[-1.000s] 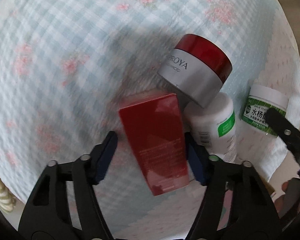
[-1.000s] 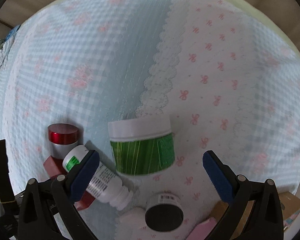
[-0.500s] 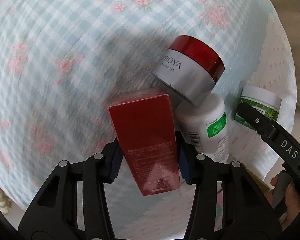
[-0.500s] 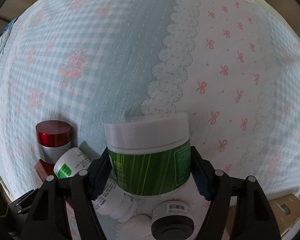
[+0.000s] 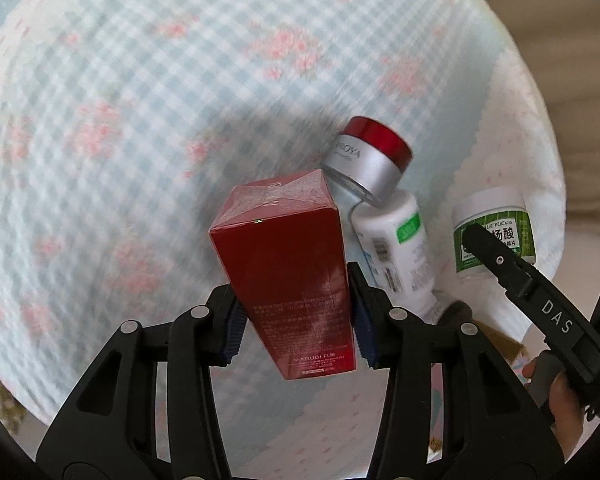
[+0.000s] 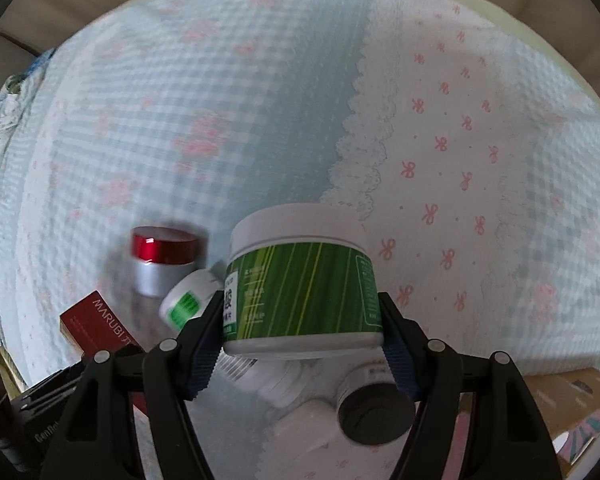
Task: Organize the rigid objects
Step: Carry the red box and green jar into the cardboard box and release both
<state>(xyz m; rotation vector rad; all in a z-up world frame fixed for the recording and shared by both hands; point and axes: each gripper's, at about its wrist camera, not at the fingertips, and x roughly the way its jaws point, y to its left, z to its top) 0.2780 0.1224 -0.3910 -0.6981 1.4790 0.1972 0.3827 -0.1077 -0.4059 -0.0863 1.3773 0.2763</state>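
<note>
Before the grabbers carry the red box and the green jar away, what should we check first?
1. Left gripper shut on the red box: ok, pads press both sides.
2. Right gripper shut on the green jar: ok.
3. Green jar's white lid on: ok.
4. Red box clear of the white bottle beside it: cannot tell, they overlap in view.
5. Red-lidded jar steady: not ok, it leans tilted on the white bottle.
6. Bare bedsheet to set things on: ok.

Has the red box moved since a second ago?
Yes. The red box, clamped in the left hand-held gripper, has been lifted off the checked cloth; it no longer lies beside the white bottle.
</note>
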